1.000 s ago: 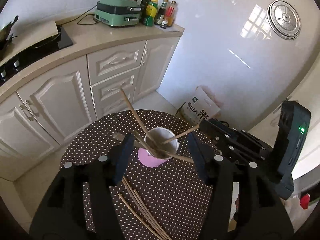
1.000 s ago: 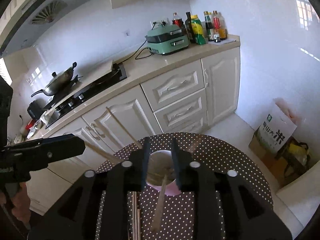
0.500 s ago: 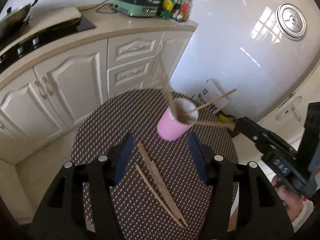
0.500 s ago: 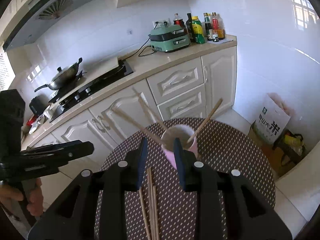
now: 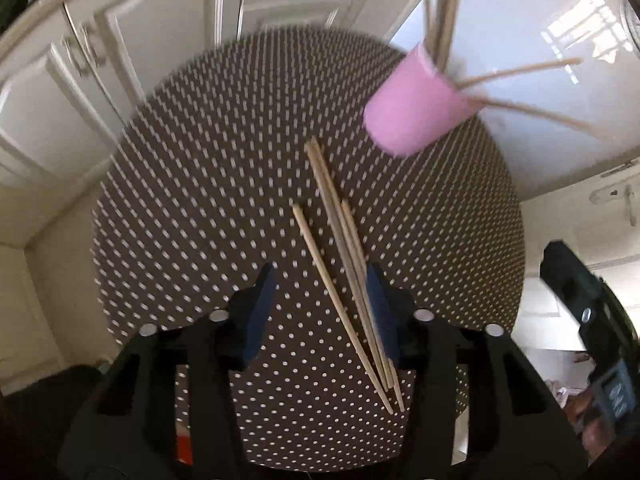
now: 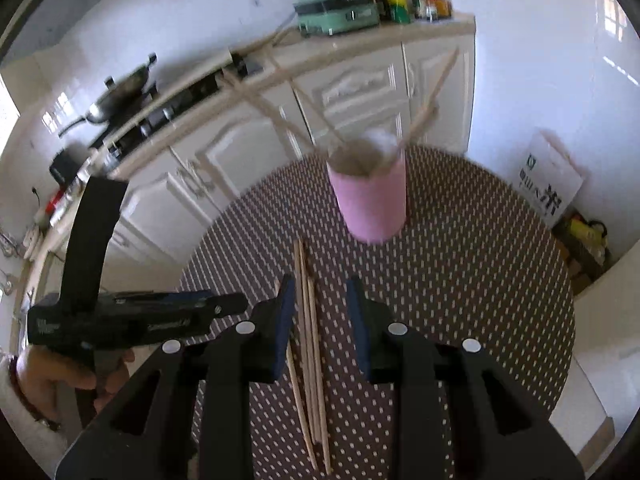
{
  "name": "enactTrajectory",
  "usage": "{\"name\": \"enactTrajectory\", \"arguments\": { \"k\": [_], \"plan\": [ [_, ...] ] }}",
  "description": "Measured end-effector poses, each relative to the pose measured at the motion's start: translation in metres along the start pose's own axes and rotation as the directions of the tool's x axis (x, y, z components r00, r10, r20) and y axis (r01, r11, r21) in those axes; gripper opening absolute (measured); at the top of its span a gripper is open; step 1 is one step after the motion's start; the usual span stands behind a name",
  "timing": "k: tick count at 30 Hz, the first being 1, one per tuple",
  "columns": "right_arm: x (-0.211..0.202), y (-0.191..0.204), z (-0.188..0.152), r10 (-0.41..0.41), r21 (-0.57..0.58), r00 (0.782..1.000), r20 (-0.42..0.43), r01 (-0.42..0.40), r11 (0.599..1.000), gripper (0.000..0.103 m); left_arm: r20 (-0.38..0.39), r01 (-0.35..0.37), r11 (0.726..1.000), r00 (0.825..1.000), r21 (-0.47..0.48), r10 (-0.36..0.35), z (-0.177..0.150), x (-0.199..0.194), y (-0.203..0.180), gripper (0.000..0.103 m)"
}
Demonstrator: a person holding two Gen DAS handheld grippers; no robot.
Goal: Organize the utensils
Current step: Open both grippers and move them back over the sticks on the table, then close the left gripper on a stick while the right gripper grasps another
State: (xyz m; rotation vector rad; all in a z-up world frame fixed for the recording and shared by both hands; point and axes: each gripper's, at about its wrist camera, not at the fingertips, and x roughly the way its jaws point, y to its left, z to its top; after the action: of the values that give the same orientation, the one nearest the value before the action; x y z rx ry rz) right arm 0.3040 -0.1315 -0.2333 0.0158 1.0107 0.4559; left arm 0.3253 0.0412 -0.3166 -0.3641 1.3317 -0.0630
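Observation:
A pink cup [image 5: 416, 108] [image 6: 370, 200] stands on the round dotted table [image 5: 192, 184] [image 6: 480, 264] and holds several wooden chopsticks that lean outward. Several loose chopsticks [image 5: 344, 264] [image 6: 308, 320] lie on the table in front of the cup. My left gripper [image 5: 322, 312] is open and empty, low over the near ends of the loose chopsticks. My right gripper [image 6: 320, 324] is open and empty, with the loose chopsticks between its fingers below. The left gripper also shows at the left of the right wrist view [image 6: 136, 316].
White kitchen cabinets [image 6: 248, 148] and a counter with a stove, wok [image 6: 116, 100], green appliance [image 6: 336, 12] and bottles run behind the table. A paper bag [image 6: 548, 180] stands on the floor at the right by the white wall.
Both grippers have pulled back from the cup and dropped low over the loose chopsticks. The right gripper, which held a chopstick over the cup a second ago, is now open and empty.

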Motion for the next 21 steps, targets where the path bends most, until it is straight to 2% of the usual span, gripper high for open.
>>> {"name": "enactTrajectory", "arguments": {
  "k": [4,8,12,16,17,19,21],
  "plan": [
    [0.020,-0.012,-0.010,-0.002,0.021,0.997,-0.082,0.004,1.000,0.025,-0.065,-0.008,1.000,0.998,0.003,0.009,0.003,0.031,-0.004,0.036],
    [0.039,-0.023,-0.017,0.006,0.030,0.985,-0.170,-0.001,1.000,0.025,-0.109,-0.041,0.999,0.993,-0.024,0.038,0.007,0.058,-0.003,0.035],
    [0.056,-0.030,-0.018,0.047,0.055,0.972,-0.230,-0.035,0.998,0.025,-0.125,-0.088,0.996,0.988,-0.018,0.085,0.012,0.074,-0.007,0.035],
    [0.072,-0.031,-0.009,0.082,0.067,0.957,-0.278,-0.065,0.996,0.025,-0.111,-0.132,0.991,0.985,0.040,0.135,0.018,0.083,-0.025,0.034],
    [0.077,-0.030,-0.007,0.090,0.064,0.953,-0.289,-0.074,0.995,0.025,-0.105,-0.138,0.989,0.984,0.057,0.144,0.019,0.084,-0.029,0.032],
    [0.086,-0.027,-0.002,0.097,0.056,0.945,-0.311,-0.084,0.995,0.025,-0.077,-0.176,0.978,0.980,0.113,0.185,0.019,0.087,-0.037,0.022],
    [0.096,-0.024,0.002,0.107,0.049,0.937,-0.333,-0.097,0.994,0.025,-0.062,-0.190,0.974,0.978,0.127,0.199,0.016,0.088,-0.042,0.015]
  ]
}}
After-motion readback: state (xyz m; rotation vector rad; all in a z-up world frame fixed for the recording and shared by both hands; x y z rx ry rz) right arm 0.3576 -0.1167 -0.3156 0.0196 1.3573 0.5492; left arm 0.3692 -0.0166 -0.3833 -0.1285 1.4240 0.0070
